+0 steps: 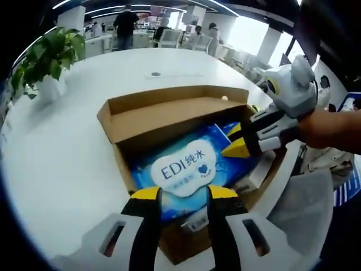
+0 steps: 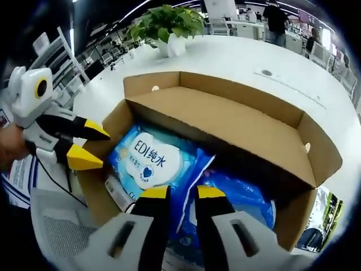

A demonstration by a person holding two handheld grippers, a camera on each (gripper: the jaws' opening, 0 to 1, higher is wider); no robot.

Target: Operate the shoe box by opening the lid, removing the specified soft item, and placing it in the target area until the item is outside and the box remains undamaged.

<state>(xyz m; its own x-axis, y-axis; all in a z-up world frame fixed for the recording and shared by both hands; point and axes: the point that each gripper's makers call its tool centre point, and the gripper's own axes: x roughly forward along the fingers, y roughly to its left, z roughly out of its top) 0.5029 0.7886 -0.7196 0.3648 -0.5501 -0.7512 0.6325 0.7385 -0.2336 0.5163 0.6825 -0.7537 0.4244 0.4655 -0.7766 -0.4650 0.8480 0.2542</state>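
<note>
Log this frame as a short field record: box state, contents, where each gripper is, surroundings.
box: cardboard shoe box on white table, lid open
contents: blue wet-wipe pack labelled EDI, inside the box; a second blue pack beside it
left gripper: open, over the labelled pack
right gripper: open, over the packs at the box's near edge
surroundings: potted plant on table; people standing in the background

Open-plan office, large white table (image 1: 84,141), potted plant (image 2: 167,22), desks and people (image 1: 125,25) behind
</note>
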